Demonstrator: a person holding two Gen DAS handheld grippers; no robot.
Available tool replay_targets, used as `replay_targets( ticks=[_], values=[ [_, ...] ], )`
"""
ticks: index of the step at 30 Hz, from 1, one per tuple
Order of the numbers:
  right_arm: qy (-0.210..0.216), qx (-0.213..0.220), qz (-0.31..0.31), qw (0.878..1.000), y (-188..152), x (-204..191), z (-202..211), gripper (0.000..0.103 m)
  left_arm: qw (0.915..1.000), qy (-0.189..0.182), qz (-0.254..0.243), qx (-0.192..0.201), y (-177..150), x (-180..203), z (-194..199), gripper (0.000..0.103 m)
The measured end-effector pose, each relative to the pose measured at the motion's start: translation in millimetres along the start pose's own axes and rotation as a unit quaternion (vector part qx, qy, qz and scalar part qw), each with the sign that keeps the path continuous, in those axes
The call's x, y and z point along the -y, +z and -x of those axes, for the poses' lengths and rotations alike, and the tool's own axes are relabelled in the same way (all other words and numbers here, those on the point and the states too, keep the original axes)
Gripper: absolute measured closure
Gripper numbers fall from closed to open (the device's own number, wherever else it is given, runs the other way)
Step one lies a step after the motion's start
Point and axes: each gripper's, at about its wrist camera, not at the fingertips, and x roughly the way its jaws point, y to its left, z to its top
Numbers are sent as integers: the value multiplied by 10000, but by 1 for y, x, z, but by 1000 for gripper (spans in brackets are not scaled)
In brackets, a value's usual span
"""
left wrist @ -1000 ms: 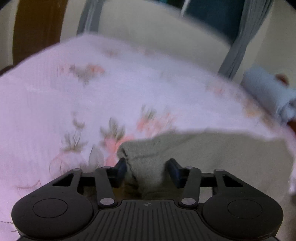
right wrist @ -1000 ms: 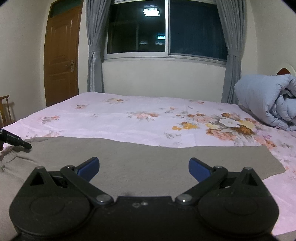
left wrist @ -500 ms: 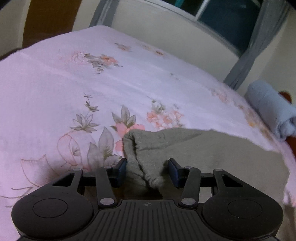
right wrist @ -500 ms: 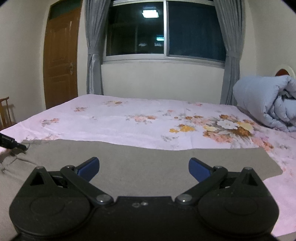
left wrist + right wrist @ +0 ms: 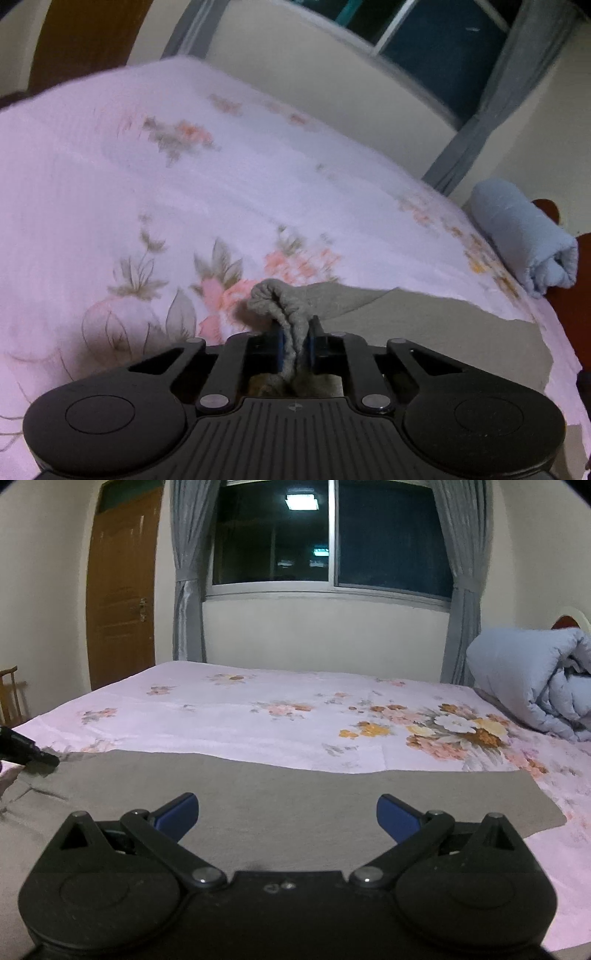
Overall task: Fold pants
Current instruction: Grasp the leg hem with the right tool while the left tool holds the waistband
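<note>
Pants (image 5: 284, 314) pinched in left jaws, right jaws wide

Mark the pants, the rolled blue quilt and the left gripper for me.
pants (image 5: 295, 794): right wrist view, flat middle of the grey cloth.
rolled blue quilt (image 5: 524, 675): right wrist view, its outer curve.
left gripper (image 5: 295, 341): left wrist view, between fingertips pinching bunched cloth.

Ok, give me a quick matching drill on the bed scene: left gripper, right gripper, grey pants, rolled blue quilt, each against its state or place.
Things:
1. left gripper
2. right gripper
3. grey fabric pants
4. rolled pale blue quilt

States:
A. spread flat across the floral pink bedsheet
B. open above the cloth
C. at the bed's far right
D. shut on a bunched pants edge

Pairs: 1-D, 2-B, 3-A, 4-C
</note>
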Motion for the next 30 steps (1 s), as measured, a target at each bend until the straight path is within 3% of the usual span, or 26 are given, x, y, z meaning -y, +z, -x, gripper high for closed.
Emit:
replay_targets(
  ticks=[6, 12, 16, 20, 28, 29, 30],
  values=[
    [698, -339, 116, 9969, 19, 20, -43, 6, 9988, -227, -255, 358, 7, 9, 31, 92],
    [1399, -716, 747, 9847, 59, 37, -123, 13, 9899, -954, -233, 1026, 6, 10, 67, 93],
    [1641, -891, 1029, 9770, 66, 37, -161, 19, 9892, -1083, -234, 964, 7, 2, 70, 93],
    [1791, -1305, 1672, 9607, 56, 27, -194, 31, 9891, -1071, -345, 947, 5, 1, 69, 93],
    [1979, -1435, 2428, 9388, 45, 25, -213, 33, 9873, -1125, -468, 1022, 4, -1, 74, 93],
    [2060, -1508, 2456, 9352, 45, 26, -216, 36, 9873, -1123, -474, 1020, 4, 0, 74, 93],
    [2096, -1585, 2476, 9325, 45, 27, -218, 45, 9872, -1130, -496, 1011, 4, 0, 74, 93]
  ],
)
